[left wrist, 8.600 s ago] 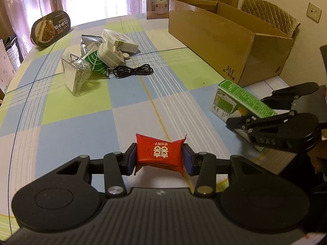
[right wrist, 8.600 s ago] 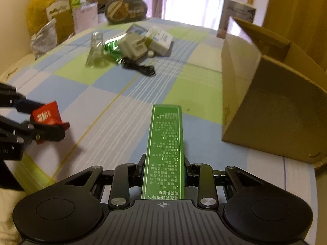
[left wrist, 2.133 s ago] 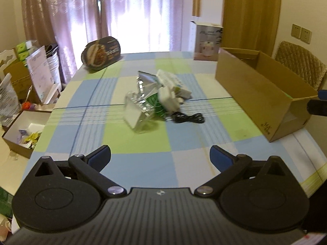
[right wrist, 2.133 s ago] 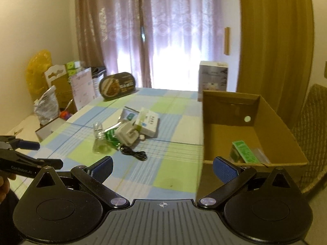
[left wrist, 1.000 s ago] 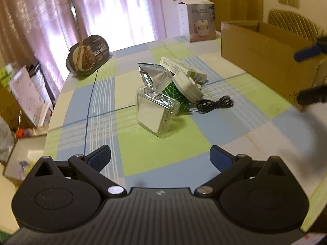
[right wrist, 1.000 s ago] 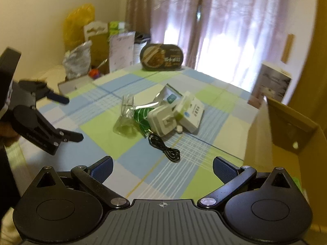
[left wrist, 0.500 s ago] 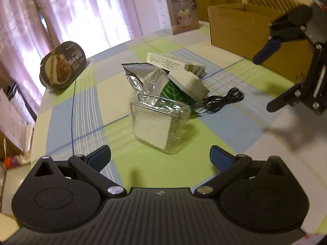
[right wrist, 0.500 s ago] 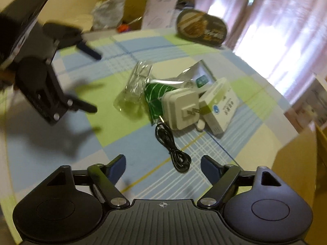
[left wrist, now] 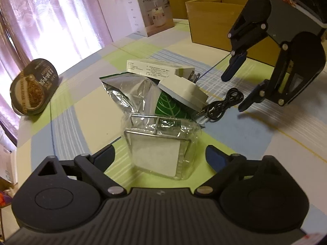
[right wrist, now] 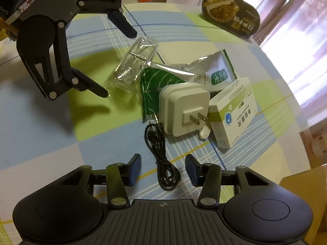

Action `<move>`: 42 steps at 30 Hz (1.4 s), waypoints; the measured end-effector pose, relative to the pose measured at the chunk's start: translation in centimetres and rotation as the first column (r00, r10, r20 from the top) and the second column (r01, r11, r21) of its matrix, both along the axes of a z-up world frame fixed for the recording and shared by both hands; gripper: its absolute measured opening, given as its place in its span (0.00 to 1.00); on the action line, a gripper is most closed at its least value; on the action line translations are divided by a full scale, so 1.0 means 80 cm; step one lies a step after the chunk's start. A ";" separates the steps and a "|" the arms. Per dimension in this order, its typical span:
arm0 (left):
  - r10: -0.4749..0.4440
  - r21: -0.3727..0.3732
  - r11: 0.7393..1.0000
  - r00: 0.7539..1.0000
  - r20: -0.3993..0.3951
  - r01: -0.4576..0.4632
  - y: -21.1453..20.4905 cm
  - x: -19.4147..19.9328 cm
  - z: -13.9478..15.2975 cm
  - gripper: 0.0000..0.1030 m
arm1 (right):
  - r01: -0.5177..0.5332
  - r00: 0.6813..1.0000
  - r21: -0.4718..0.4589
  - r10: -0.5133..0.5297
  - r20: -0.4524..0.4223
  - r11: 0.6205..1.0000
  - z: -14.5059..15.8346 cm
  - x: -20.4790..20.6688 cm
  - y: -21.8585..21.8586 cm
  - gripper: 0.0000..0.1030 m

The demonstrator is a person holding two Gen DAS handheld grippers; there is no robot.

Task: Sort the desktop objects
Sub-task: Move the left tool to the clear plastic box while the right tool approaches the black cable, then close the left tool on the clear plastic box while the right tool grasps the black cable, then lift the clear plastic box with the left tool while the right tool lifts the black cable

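Both grippers have dropped onto the pile, jaws apart; left gripper (left wrist: 160, 153) straddles the clear case (left wrist: 161, 143); right gripper (right wrist: 163, 169) should centre on the black cable (right wrist: 163, 159) before closing.

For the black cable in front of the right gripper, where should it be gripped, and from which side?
Grip the bunched loops at the near end of the black cable, coming from above with the right gripper straddling it. There the strands lie doubled and clear of the white charger, whereas the plug end lies at the charger's edge.
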State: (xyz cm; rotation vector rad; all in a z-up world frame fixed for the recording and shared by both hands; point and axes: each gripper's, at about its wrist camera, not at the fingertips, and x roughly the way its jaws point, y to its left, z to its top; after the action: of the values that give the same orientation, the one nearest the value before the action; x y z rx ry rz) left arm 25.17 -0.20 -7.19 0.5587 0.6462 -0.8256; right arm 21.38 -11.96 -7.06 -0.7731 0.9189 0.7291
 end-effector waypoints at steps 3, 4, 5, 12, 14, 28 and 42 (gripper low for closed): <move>-0.009 -0.017 1.000 1.000 -0.006 0.008 -0.002 0.007 -0.001 0.85 | -0.014 1.000 -0.019 0.014 -0.010 1.000 -0.004 0.007 0.002 0.40; -0.016 -0.024 1.000 1.000 -0.008 0.015 -0.002 0.008 -0.001 0.84 | -0.019 1.000 -0.027 0.019 -0.015 0.999 -0.005 0.009 0.003 0.40; -0.024 -0.028 0.999 1.000 -0.008 0.024 -0.003 0.010 -0.001 0.82 | -0.025 0.999 -0.035 0.024 -0.024 0.999 -0.007 0.011 0.004 0.40; -0.041 -0.021 0.999 0.999 0.006 0.041 -0.008 0.012 -0.002 0.67 | -0.051 0.998 -0.056 0.048 -0.050 0.997 -0.015 0.017 0.007 0.39; -0.039 -0.023 0.999 0.999 0.003 0.039 -0.006 0.012 -0.001 0.65 | -0.051 0.997 -0.050 0.049 -0.055 0.997 -0.016 0.019 0.007 0.37; -0.013 -0.068 0.998 0.998 -0.055 0.009 0.007 -0.049 0.019 0.62 | 0.113 0.984 0.077 -0.101 -0.145 0.991 0.009 -0.017 -0.002 0.08; -0.013 -0.070 0.998 0.995 -0.094 0.006 -0.031 -0.192 0.020 0.62 | 0.445 0.891 0.214 -0.406 -0.204 0.870 0.013 -0.168 -0.080 0.08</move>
State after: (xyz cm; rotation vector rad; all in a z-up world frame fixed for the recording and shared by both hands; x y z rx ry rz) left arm 9.82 -2.70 -5.55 0.4621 0.6989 -0.8843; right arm 7.94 -18.33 -5.99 -0.2675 1.0659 0.5026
